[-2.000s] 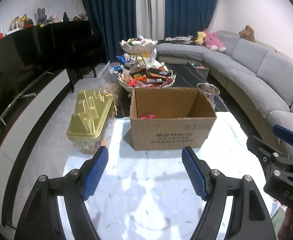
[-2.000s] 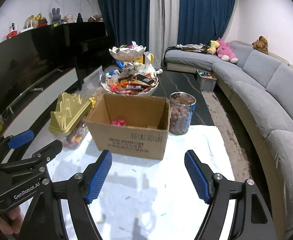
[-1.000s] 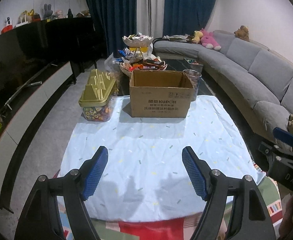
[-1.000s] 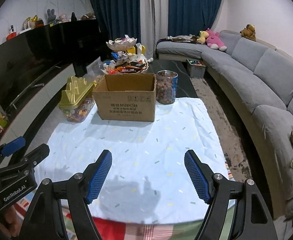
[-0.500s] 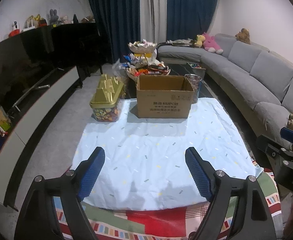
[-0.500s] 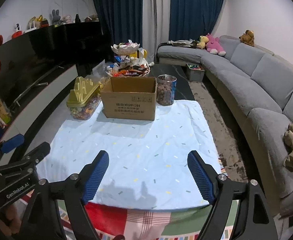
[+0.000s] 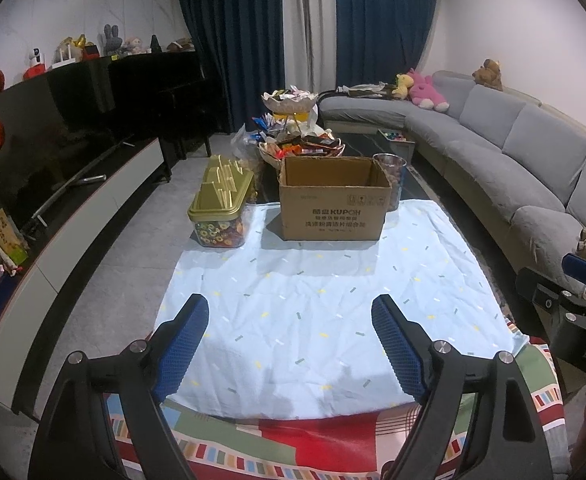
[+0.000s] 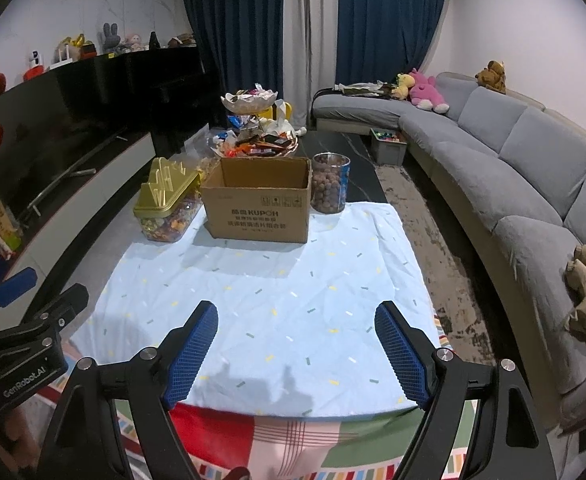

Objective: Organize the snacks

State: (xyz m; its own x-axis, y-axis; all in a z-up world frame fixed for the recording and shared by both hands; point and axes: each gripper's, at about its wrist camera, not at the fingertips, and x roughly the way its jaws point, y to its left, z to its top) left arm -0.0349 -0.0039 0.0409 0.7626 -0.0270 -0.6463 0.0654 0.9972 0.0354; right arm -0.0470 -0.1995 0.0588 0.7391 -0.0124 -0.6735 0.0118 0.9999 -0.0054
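While your left gripper [image 7: 289, 344] and right gripper [image 8: 295, 350] hang spread and empty at lower frame, wrapped snacks [image 8: 259, 142] sit upper centre behind the cardboard box [image 8: 259, 204]. Expect light, crinkly, slippery packets; pinch each mid-body.

path: bare cloth [image 8: 277, 304] ahead | obstacle: cardboard box [image 8: 259, 210] at far edge

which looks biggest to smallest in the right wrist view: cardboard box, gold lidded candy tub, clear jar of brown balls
1. cardboard box
2. candy tub
3. jar

All three stand about equally far away, so the order is fairly safe.
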